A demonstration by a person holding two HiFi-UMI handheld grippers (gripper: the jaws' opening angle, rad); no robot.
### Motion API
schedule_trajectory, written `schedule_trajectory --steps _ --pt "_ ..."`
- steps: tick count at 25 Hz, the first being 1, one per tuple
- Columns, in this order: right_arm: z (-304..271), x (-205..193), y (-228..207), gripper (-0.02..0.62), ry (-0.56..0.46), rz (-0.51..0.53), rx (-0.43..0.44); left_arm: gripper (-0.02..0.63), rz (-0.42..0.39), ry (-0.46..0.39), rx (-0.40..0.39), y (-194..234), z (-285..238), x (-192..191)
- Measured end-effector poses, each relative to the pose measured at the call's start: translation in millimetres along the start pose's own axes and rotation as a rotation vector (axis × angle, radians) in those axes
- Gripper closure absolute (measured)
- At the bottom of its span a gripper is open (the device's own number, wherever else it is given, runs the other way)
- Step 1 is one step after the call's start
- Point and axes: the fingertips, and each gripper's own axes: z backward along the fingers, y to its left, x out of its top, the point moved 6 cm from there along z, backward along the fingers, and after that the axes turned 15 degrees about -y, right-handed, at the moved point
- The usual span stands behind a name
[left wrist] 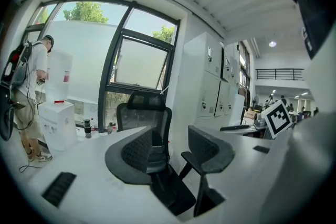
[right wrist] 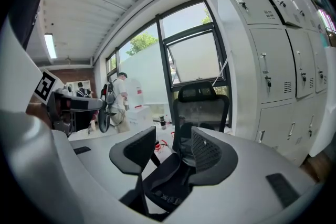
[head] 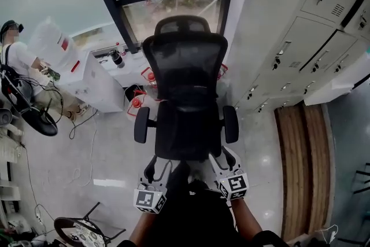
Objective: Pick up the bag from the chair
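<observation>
A black mesh office chair (head: 185,61) stands in the middle of the head view, facing me, in front of a window. Something black with a strap, apparently the bag (right wrist: 167,190), lies on its seat. In the head view I cannot tell it from the dark seat. My left gripper (head: 158,166) is at the seat's front left edge and my right gripper (head: 223,157) at its front right edge. Both are open with nothing between the jaws. The left gripper view shows the chair (left wrist: 149,113) straight ahead past the open left gripper (left wrist: 170,147), and the right gripper (right wrist: 173,152) frames the seat.
White lockers (head: 300,37) line the right wall, with a wooden strip (head: 303,165) on the floor beside them. A white water dispenser (head: 95,81) and a person (head: 17,61) are at the left. Small red items (head: 139,102) lie on the floor beside the chair, and cables trail at the left.
</observation>
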Motion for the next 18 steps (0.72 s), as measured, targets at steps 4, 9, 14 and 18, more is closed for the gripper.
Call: schedule_trajectory --steps 4,9,14,18 --pt "-33.9 -9.3 -13.1 0.41 0.026 0.024 -0.003 0.407 0.019 0.014 -0.014 19.6 -34.6 -13.7" --pt "-82.9 -15.2 -33.0 0.407 0.081 0.077 -0.003 0.407 -0.004 0.041 -0.061 41.6 -89.2 -25.6" --pt "-133.4 -22.5 -56.8 0.407 0.153 0.118 -0.013 0.405 0.015 0.038 -0.136 57.9 -144.4 -25.5" --pt "-180.2 -37.1 -78.8 0.403 0.197 0.124 -0.016 0.402 0.035 0.056 -0.142 77.2 -180.6 -26.2"
